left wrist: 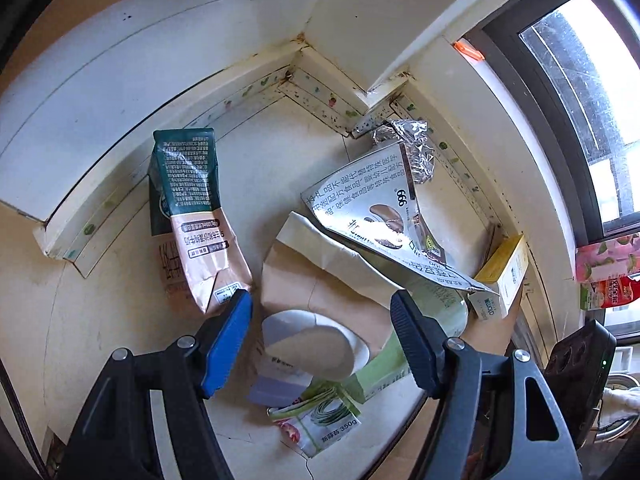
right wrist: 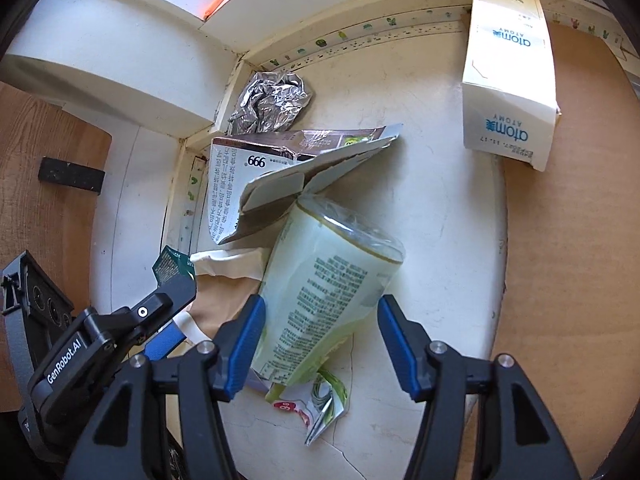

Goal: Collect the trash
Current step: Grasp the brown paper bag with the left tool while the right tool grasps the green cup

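Note:
Trash lies in a corner of a white counter. My left gripper (left wrist: 322,312) is open, its jaws either side of a crushed white paper cup (left wrist: 316,346) lying on a brown paper bag (left wrist: 316,280). A green and pink carton (left wrist: 192,208) lies to its left. A flattened silver "999" box (left wrist: 372,212) and crumpled foil (left wrist: 416,148) lie beyond. My right gripper (right wrist: 320,316) is open around a pale green plastic cup (right wrist: 328,280) lying on its side, without squeezing it. The "999" box (right wrist: 256,160), the foil (right wrist: 272,100) and a green-bean wrapper (right wrist: 320,404) surround it.
A white "atomy" box (right wrist: 508,72) stands at the back right, seen also in the left view (left wrist: 504,276). Walls and a ledge (left wrist: 120,92) close the corner. A window (left wrist: 580,92) is at the right. Brown board (right wrist: 568,240) lies right of the counter.

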